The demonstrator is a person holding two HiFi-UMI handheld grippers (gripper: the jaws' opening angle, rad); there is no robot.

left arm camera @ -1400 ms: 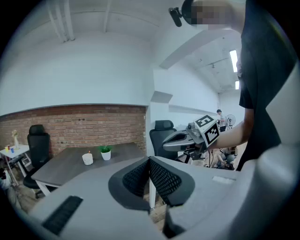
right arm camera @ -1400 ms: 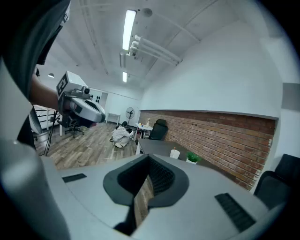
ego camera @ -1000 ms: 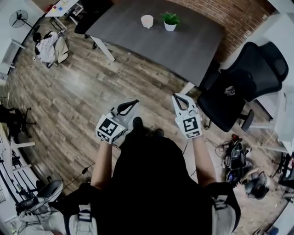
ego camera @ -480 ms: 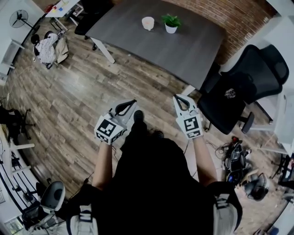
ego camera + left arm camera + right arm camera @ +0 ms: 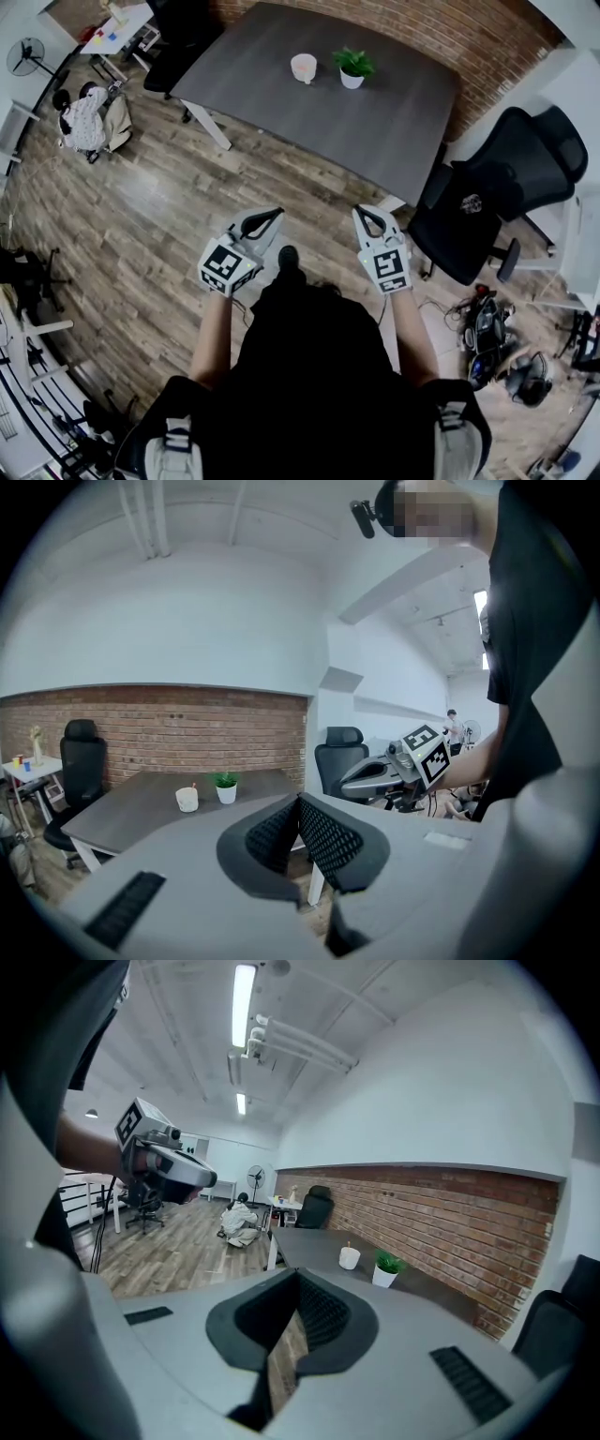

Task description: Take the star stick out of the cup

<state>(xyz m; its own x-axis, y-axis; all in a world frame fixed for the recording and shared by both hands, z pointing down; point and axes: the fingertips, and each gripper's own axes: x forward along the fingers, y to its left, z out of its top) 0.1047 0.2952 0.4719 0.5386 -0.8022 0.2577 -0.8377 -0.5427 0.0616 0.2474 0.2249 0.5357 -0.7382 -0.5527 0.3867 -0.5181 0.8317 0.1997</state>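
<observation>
Holding both tools in front of my body over the wood floor (image 5: pixel 159 216), well apart from the grey table (image 5: pixel 394 112). Left gripper (image 5: pixel 270 216): jaws pressed together, nothing between them. Right gripper (image 5: pixel 367 214): same, jaws closed up and empty. The white cup (image 5: pixel 303 67) stands upright toward the table's far edge, just beside a small potted plant (image 5: pixel 352 67). The star stick (image 5: pixel 349 1243) shows only as a thin sliver poking up out of the cup; I can't make out the star shape, too small. A black office chair (image 5: pixel 478 187) stands off the table's right end.
</observation>
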